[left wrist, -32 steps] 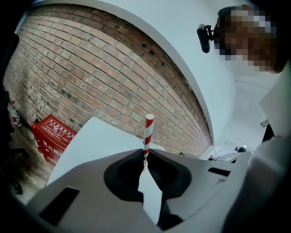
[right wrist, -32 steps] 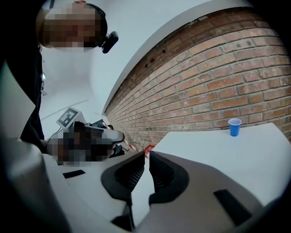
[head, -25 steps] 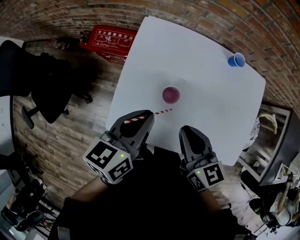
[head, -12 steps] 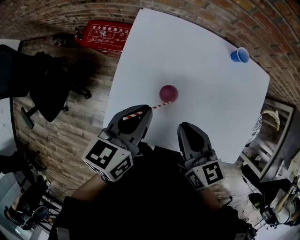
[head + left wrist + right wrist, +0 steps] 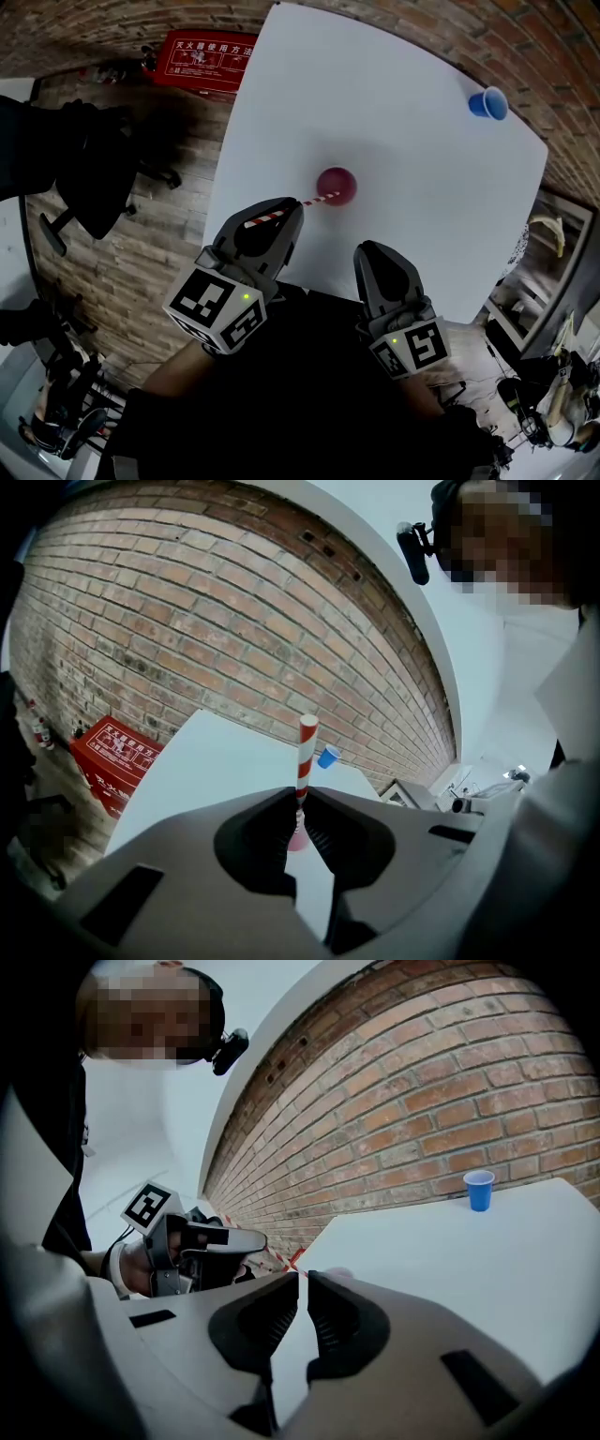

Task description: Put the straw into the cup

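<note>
A pink cup stands upright near the middle of the white table. My left gripper is shut on a red-and-white striped straw, whose far end reaches the cup's near rim. In the left gripper view the straw sticks up from between the shut jaws, and the cup shows just behind them. My right gripper hovers over the table's near edge to the right of the cup, shut with nothing in it. In the right gripper view the cup is mostly hidden behind the jaws.
A small blue cup stands at the table's far right corner. A red box lies on the brick floor beyond the table's left edge, and a black office chair stands further left. Cluttered furniture sits off the right edge.
My left gripper has carried the straw forward, so its far end has gone from short of the cup to the cup's rim. The right gripper has hardly moved.
</note>
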{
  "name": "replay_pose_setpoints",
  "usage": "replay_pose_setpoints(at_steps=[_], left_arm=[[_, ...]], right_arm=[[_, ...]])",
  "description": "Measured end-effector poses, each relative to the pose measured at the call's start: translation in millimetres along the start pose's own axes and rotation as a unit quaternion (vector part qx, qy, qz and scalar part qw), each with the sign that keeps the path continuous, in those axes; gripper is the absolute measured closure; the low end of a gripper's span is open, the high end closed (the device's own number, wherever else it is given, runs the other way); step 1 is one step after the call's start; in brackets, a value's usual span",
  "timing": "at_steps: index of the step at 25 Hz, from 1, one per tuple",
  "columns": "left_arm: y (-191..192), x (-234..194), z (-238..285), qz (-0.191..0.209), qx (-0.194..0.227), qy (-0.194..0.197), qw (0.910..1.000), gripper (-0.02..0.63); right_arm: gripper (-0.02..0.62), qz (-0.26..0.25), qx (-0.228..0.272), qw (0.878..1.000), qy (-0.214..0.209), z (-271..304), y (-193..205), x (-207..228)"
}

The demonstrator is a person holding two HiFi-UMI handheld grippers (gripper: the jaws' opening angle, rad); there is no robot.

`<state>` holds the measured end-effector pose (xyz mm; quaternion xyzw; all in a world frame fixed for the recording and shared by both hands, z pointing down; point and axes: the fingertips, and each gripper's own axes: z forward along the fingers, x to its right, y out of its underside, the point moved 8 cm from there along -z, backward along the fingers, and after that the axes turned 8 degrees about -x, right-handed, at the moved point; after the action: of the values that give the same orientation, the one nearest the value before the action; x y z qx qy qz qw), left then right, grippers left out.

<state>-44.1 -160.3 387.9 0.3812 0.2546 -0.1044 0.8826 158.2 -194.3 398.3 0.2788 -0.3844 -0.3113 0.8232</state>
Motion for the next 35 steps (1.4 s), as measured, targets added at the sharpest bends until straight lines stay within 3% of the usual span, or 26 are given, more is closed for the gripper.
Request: replay_pose_setpoints(at_steps=[35], left_arm=[[18.7,-36.4,57.9,-0.008,-0.054,-0.008,0.9985,0.568]], right_arm=[[0.543,0.045,-0.024,0.999,0.009,25.2,13.1,27.6]])
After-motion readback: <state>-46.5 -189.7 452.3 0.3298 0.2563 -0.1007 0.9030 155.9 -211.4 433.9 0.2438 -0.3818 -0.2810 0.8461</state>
